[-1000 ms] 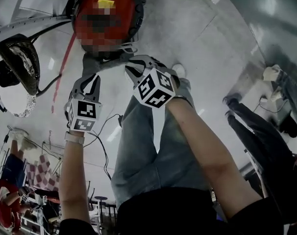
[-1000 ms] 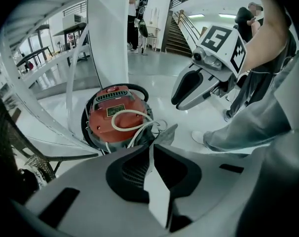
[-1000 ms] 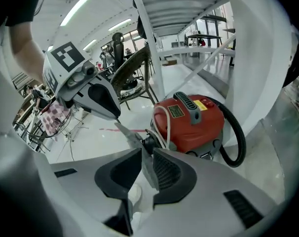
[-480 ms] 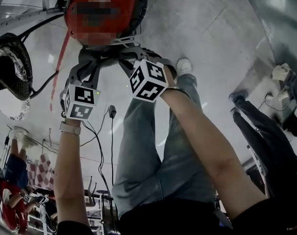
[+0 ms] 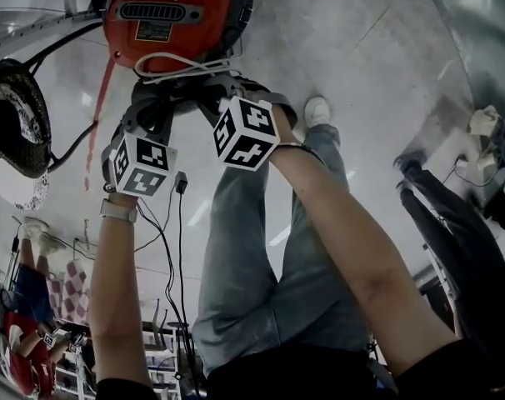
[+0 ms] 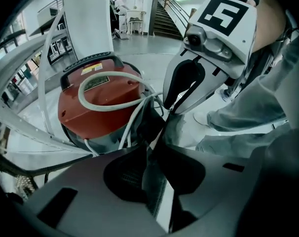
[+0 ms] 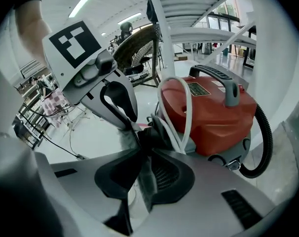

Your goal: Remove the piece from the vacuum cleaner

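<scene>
The red vacuum cleaner [image 5: 173,15] is seen standing on the floor [image 5: 361,82] just ahead of both grippers, which are brought together tip to tip at its near lower edge. The left gripper [image 6: 157,132] is seen with its jaws drawn narrow, and they appear to be pinched on a dark piece [image 6: 148,122] directly in front of them. The right gripper [image 7: 145,141] is closed down in the same way, apparently on the same piece from the opposite side. How much of the piece is actually held cannot be made out, so a slip off a shallow pinch is judged the first risk once a pull is made. A white cord [image 6: 81,97] is looped over the top of the body and trails down right past the jaw tips; it could be caught between the jaws or dragged along with the piece. Because the body is not seen to be braced by anything, the whole cleaner may be tugged or tipped toward the grippers if the piece is seated stiffly, and the black hose [image 7: 265,142], beyond the right gripper on the far side, could be pulled taut. With both grippers crowded on one spot, one may be knocked by the other.
</scene>
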`<state>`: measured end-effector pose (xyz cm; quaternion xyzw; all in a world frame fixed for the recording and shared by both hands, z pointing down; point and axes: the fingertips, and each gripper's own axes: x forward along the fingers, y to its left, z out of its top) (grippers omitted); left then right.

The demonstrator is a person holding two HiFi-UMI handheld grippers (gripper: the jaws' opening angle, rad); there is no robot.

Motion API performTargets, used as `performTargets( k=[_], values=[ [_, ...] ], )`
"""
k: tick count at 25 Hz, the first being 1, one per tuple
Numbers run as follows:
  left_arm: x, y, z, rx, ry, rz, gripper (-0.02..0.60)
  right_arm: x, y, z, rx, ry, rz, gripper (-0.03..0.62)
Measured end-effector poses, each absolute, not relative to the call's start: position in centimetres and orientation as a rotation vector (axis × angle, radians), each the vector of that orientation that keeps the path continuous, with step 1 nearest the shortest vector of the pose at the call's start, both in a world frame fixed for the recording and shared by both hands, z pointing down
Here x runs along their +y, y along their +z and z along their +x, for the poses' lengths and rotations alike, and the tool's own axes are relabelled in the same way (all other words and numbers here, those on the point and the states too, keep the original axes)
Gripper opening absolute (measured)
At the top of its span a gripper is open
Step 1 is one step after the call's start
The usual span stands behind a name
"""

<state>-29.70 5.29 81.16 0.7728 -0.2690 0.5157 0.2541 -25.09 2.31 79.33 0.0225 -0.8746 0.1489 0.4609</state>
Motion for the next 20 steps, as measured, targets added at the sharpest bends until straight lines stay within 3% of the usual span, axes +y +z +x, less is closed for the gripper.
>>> performTargets(
  k=[20],
  values=[
    [5.5,81.5,-29.6,-0.545,1.531,2.258,0.054,4.8,80.3,-25.7,-2.117,0.401,0.016,0.043]
  ],
)
